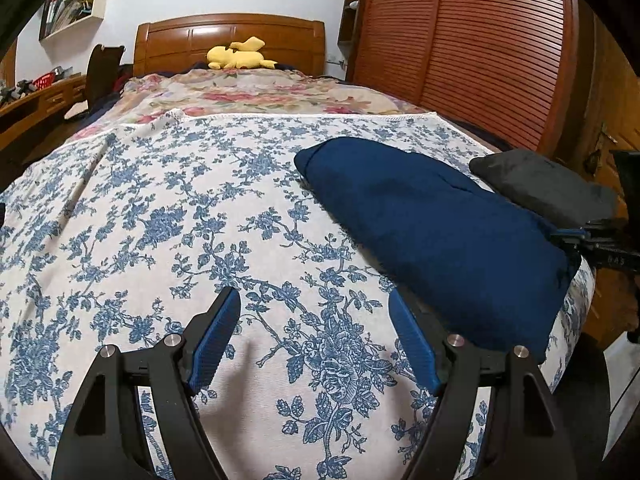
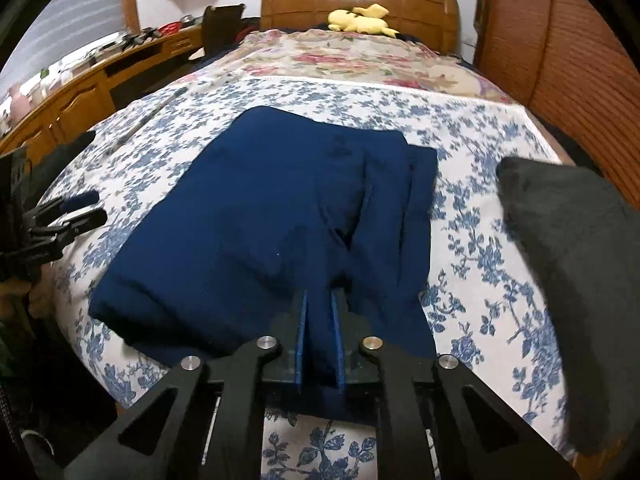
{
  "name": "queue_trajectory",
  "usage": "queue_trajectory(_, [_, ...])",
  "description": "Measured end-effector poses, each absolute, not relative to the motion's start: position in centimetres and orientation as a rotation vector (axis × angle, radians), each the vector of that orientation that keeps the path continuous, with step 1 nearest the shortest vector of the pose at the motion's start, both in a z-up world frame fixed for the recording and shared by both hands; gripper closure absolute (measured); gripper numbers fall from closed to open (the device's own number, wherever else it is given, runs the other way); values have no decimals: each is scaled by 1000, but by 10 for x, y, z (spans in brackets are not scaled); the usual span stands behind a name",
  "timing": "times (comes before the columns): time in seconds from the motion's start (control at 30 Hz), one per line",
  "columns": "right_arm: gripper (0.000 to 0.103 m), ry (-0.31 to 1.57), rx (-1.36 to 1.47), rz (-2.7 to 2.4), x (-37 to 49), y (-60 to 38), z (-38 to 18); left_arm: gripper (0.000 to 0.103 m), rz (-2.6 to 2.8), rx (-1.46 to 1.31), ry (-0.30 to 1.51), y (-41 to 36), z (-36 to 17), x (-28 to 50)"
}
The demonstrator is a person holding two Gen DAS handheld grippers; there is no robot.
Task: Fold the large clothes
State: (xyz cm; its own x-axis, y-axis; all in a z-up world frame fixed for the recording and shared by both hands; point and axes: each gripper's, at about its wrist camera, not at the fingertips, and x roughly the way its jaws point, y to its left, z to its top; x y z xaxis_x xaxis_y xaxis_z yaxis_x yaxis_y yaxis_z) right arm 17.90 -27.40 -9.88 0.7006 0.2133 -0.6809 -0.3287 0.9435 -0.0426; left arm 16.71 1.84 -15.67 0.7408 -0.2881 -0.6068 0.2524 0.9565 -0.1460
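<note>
The bed (image 1: 168, 208), under a blue-flowered sheet, is serving as folding surface. The navy garment (image 2: 256, 216) is lying folded on its near right part. The right gripper (image 2: 319, 300) is pinching the garment's near edge, likely to lift it; the left gripper (image 1: 316, 312), jaws wide and empty, is hovering left of it.

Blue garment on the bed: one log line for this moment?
right gripper: shut on blue garment | left gripper: open, empty | dark garment: beside
</note>
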Motion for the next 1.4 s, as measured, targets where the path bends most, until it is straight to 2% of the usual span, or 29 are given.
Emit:
queue_trajectory(0.3, [99,560,-174,234,142,-287,-54,26,-318,-51,659,14,-154,161])
queue_trajectory(0.57, [99,688,-132,193,148,-305,-91,26,-341,-60,629,14,-149,156])
queue_trajectory(0.7, [77,726,-103,213,144,-308,-98,26,-342,-53,631,10,-150,156])
queue_trajectory(0.83, [59,730,-94,204,145,-309,-98,26,-345,-44,631,6,-151,155])
queue_trajectory(1.03, [51,721,-119,186,134,-307,-95,26,-355,-30,623,2,-151,152])
queue_trajectory(1.4, [46,772,-24,167,154,-326,-122,26,-348,-9,644,-9,-143,161])
